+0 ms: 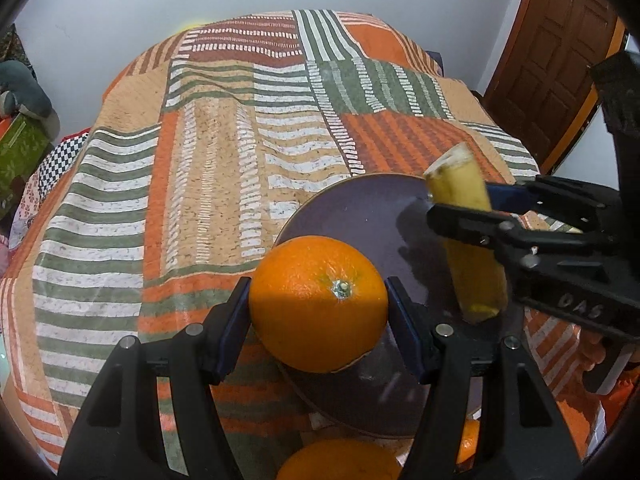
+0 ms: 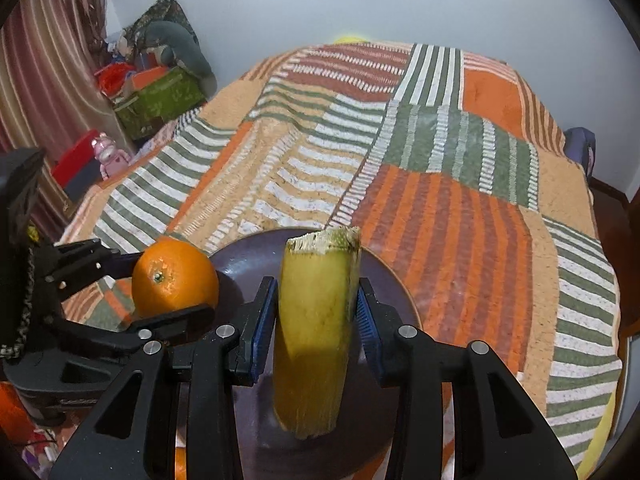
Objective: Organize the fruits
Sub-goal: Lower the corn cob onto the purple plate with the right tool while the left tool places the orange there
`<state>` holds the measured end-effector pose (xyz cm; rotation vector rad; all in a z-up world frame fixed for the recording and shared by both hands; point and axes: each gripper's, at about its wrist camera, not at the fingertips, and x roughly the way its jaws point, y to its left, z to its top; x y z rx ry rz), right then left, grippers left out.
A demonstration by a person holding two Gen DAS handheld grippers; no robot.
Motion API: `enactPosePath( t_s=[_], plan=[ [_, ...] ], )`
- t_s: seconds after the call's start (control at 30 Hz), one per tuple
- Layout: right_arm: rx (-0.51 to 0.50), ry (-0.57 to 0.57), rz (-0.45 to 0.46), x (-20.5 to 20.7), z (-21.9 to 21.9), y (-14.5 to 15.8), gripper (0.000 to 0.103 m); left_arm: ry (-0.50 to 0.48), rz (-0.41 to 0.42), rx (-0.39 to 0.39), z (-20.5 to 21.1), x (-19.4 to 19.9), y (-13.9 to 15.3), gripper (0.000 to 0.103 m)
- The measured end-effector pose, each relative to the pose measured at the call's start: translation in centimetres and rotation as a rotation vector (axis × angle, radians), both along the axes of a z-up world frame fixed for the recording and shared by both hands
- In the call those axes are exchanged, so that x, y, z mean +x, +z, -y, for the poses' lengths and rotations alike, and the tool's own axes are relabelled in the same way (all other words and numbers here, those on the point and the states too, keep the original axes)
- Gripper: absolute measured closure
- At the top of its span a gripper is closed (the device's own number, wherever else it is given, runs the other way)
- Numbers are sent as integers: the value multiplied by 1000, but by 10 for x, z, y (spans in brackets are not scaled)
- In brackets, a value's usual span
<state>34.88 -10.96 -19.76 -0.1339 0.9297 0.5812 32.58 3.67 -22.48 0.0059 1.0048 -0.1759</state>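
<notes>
My left gripper [image 1: 318, 320] is shut on an orange [image 1: 318, 304] and holds it at the left rim of a dark purple plate [image 1: 360, 216]. My right gripper [image 2: 316, 320] is shut on a yellow banana piece [image 2: 316, 332] with cut ends, held upright over the plate [image 2: 396, 292]. In the left wrist view the banana piece [image 1: 460, 184] and right gripper [image 1: 460, 206] are at the right above the plate. In the right wrist view the orange [image 2: 174, 278] and left gripper [image 2: 176, 280] are at the left by the plate's rim.
The plate lies on a bed with a striped patchwork cover [image 1: 224, 152]. Two more oranges [image 1: 340, 460] lie near the plate's front edge. Boxes and toys [image 2: 156, 92] are piled left of the bed. A wooden door [image 1: 560, 52] stands at the right.
</notes>
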Motion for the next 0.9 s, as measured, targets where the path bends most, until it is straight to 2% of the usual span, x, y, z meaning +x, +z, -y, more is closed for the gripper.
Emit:
enactPosePath(
  t_s=[0.13, 0.43, 0.6, 0.67, 0.77, 0.83, 0.9],
  plan=[
    [-24, 9, -15, 2, -2, -10, 67, -8, -13, 9, 1, 4, -4, 39],
    [-39, 6, 11, -2, 1, -5, 67, 3, -47, 1, 0, 8, -13, 39],
    [-52, 7, 36, -15, 4, 1, 63, 18, -68, -5, -2, 9, -16, 39],
    [-59, 7, 53, -20, 5, 4, 52, 18, -65, -7, -2, 8, -15, 38],
    [-55, 0, 78, -30, 9, 11, 39, 14, -8, -4, -1, 0, -1, 27],
    [-49, -7, 86, -36, 11, 16, 34, 17, 21, 0, 0, -5, 8, 14],
    [-46, -17, 94, -42, 14, 21, 28, 21, 47, 8, 0, -12, 17, 13]
  ],
)
